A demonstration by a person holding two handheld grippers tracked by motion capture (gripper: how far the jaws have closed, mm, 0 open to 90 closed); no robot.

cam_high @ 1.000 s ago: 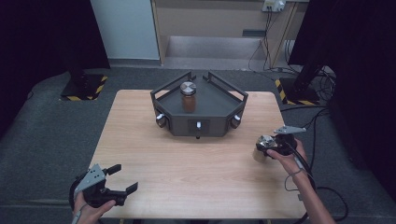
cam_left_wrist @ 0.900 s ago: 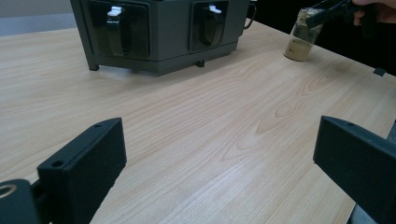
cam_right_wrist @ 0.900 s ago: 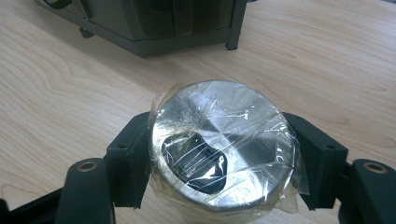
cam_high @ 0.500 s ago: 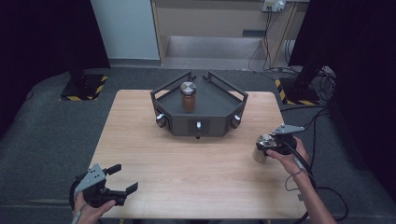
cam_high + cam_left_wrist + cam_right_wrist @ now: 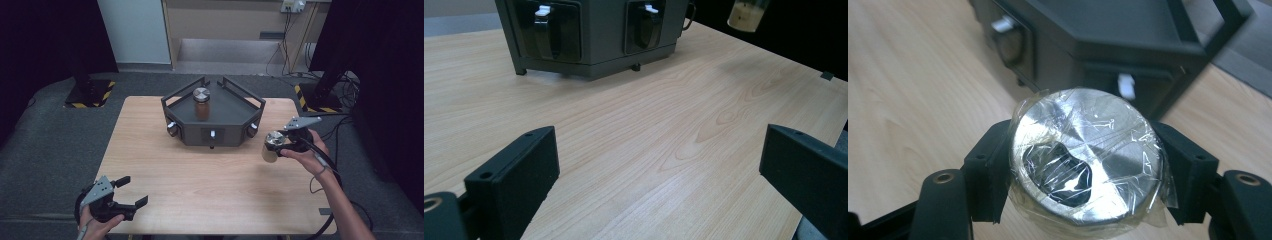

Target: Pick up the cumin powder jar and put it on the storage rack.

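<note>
Over the wooden table point(image 5: 210, 175) in the high view, we see our right gripper point(image 5: 280, 145) pinching a jar point(image 5: 272, 146) with a shiny metal lid, lifted off the wood beside the right front corner of the black tray stand point(image 5: 212, 120). Ahead of that gripper and to its left, a second jar point(image 5: 201, 102) with a like lid stands upright on the stand's deck. Our left gripper point(image 5: 131, 192) hovers at the near left edge of the table, jaws spread with nothing between them, well apart from the stand. In the left gripper view, we look between its two wide-set black jaws across bare wood point(image 5: 649, 150); the stand point(image 5: 594, 35) sits well ahead, and the held jar point(image 5: 748, 14) hangs in the air far ahead to the right. In the right gripper view, our jaws press on both sides of the jar point(image 5: 1088, 160), whose lid is covered in crinkled clear film, with the stand point(image 5: 1108, 45) just beyond it.
</note>
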